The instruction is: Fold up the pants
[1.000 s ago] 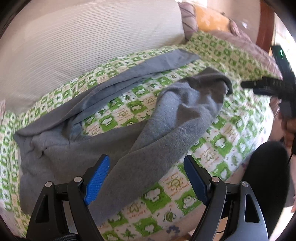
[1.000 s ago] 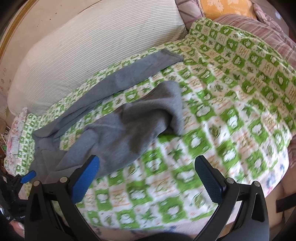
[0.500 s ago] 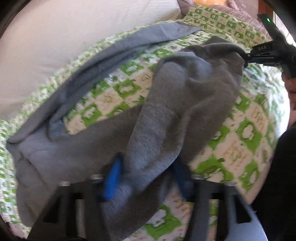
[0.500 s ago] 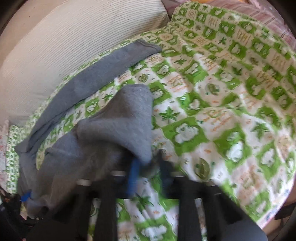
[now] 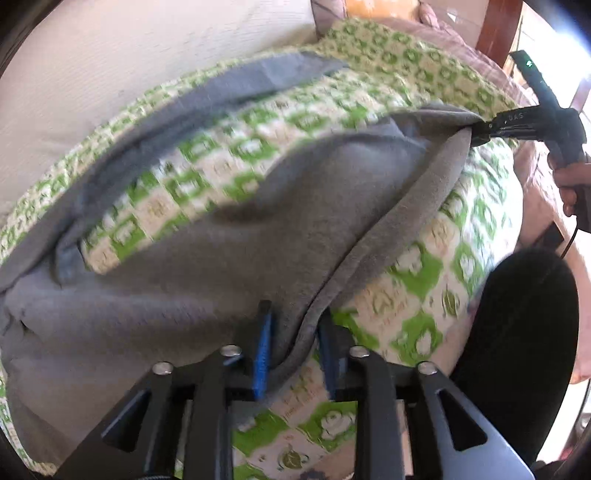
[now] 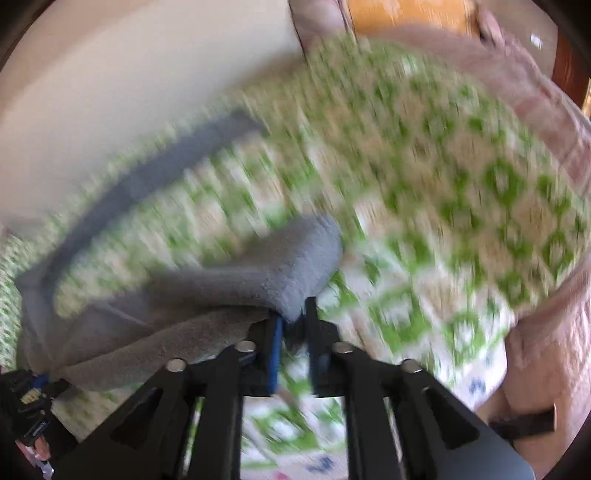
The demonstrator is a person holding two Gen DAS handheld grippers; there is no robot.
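Observation:
Grey pants (image 5: pixel 207 280) lie on a green-patterned bed cover (image 5: pixel 417 266), the far leg (image 5: pixel 236 88) stretched along a cream pillow. My left gripper (image 5: pixel 293 332) has a fold of the near leg's edge between its blue pads, and its jaws are closing on it. My right gripper (image 6: pixel 293 325) pinches the cuff (image 6: pixel 306 254) of the near leg; its jaws are opening slightly with the cuff still between them. In the left wrist view the right gripper (image 5: pixel 474 131) pulls that cuff taut at the upper right. The right wrist view is blurred.
A large cream pillow (image 5: pixel 147 66) lies behind the pants. A pinkish quilt (image 6: pixel 535 122) covers the bed's far right side, with a wooden post (image 5: pixel 498 26) beyond it. A dark knee (image 5: pixel 517 332) and a hand (image 5: pixel 570 181) are at the right.
Both grippers stood open above the pants; they came down and closed on the near leg. The right one then drew the cuff to the right, stretching the leg out.

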